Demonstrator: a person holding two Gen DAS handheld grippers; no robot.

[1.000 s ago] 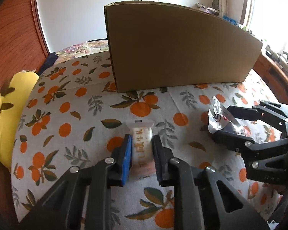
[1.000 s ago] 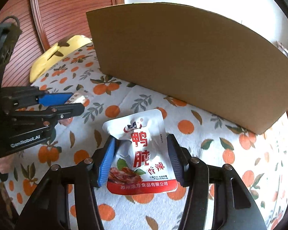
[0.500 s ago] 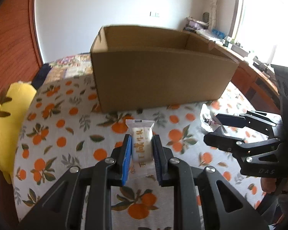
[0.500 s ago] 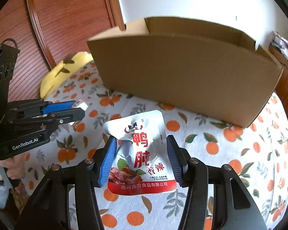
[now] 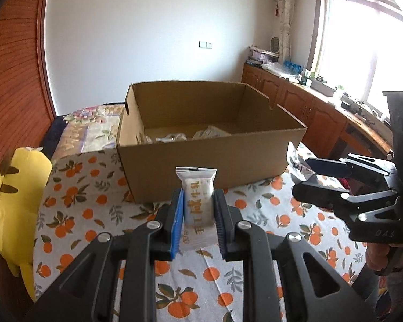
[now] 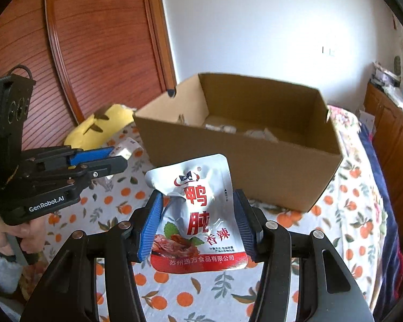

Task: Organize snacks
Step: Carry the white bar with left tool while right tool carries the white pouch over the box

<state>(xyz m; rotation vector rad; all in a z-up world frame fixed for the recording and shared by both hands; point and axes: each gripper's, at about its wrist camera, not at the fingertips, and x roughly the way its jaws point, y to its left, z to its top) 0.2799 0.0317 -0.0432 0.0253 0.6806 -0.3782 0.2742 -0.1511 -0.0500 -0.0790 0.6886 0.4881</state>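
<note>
My left gripper is shut on a small white snack packet with orange lettering, held above the orange-print tablecloth in front of the open cardboard box. My right gripper is shut on a silver pouch with red characters, also raised in front of the box. Each gripper shows in the other's view: the right one at the right, the left one at the left. Several white packets lie inside the box.
A yellow plush cushion lies at the table's left edge. A wooden panelled wall stands behind it. Wooden cabinets with clutter run under the window on the right.
Both grippers have risen with their packets. The box's inside, hidden before behind its front wall, now shows with packets in it.
</note>
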